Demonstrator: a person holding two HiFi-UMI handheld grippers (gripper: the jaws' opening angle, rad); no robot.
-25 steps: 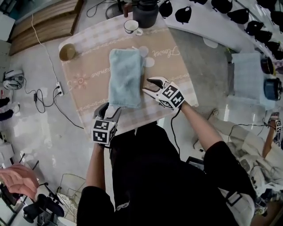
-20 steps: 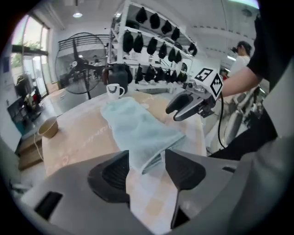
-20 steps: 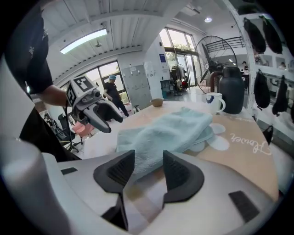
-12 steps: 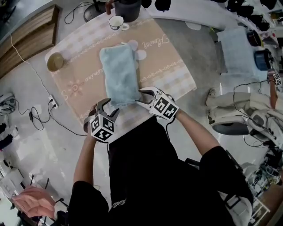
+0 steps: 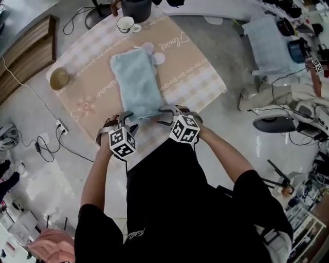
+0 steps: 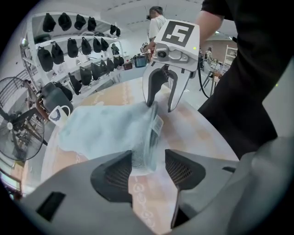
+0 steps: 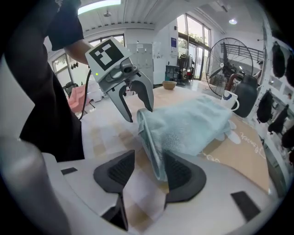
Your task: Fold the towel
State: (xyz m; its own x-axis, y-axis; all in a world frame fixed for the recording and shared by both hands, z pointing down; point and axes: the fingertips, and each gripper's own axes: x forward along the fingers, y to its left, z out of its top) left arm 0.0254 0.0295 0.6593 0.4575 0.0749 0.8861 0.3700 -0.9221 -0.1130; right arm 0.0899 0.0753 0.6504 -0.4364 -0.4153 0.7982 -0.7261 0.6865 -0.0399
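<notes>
Towel (image 5: 134, 82) is lying lengthwise on the checked tablecloth (image 5: 193, 69) covering the counter, short end towards the person. It is already looking doubled into a long narrow strip, with stacked layers showing at the near edge in both gripper views. So at least one fold appears done. An end-over-end fold, near edge carried to far edge, seems to be what is left.

Left gripper (image 5: 119, 121) is sitting at the near left corner. Its jaws are standing apart, with the towel's corner reaching in between them and daylight showing on one side. Right gripper (image 5: 167, 115) is sitting at the near right corner. Its jaws are also apart. The towel's edge is leaning on one pad, and the other pad is clear. Neither is pinching yet, so the grasp is judged to be not yet made.

Surroundings:
- A white mug (image 5: 125, 24) and a dark jug (image 5: 136, 7) are standing just beyond the towel's far end. They are worth watching if the near edge gets swung that far.
- A brown bowl (image 5: 59, 78) is sitting well off to the left of the towel.
- Pale round patches (image 5: 154, 54) are showing by the far right corner. It is unclear whether they are part of the print or of the towel.
- A fan (image 6: 18, 124) is standing off the counter.
- Nothing is resting on the towel itself.
</notes>
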